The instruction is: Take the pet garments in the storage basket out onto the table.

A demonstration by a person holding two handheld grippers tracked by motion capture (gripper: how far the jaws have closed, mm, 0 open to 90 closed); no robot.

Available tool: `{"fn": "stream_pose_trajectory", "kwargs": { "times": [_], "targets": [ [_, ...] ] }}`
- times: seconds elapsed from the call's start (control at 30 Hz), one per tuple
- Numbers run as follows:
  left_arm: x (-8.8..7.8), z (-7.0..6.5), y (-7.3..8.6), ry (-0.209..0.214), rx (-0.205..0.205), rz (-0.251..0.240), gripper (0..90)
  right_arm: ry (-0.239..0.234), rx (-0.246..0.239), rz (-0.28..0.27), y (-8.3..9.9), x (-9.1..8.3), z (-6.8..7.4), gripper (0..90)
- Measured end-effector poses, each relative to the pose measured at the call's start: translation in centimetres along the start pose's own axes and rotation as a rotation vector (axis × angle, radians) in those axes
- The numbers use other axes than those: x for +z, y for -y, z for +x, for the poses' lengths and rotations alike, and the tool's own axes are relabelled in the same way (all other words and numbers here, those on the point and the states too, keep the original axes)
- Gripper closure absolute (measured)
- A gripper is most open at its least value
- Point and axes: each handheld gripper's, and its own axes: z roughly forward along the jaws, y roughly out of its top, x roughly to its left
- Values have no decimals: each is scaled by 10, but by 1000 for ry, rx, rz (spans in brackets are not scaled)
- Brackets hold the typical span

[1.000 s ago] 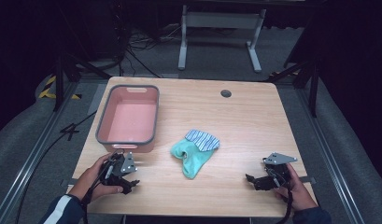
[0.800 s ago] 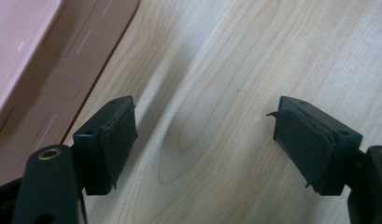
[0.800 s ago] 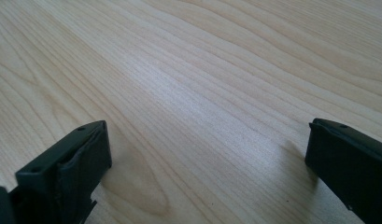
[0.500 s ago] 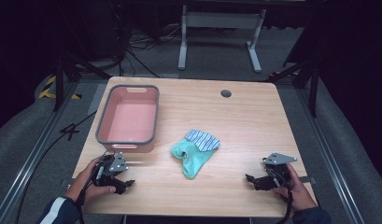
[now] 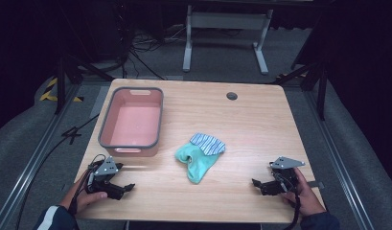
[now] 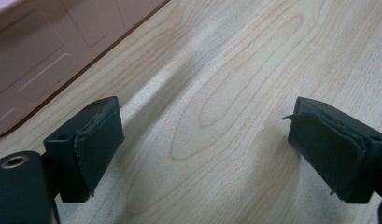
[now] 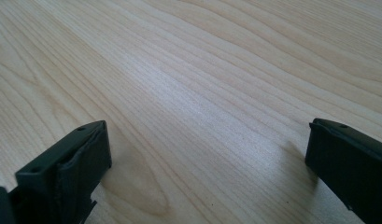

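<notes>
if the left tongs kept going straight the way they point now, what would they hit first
Probably the green sock. The left tongs point right across bare table, jaws open with nothing between them. The pink bin lies off to one side; depth is hard to judge.

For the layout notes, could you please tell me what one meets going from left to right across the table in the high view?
Left claw → pink bin → teal sock → right claw.

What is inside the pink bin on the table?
The pink bin looks empty: its bare pink floor is visible in the high view, with no sock in it. Its near wall hides a thin strip of the floor.
</notes>
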Motion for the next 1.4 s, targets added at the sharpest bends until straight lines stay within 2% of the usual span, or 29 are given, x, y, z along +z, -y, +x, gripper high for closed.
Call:
{"fn": "stream_pose_trajectory", "kwargs": {
  "times": [1.4],
  "targets": [
    [2,0,-2,-9,-4,11,61,1,2,0,0,0,0,5]
  ]
}}
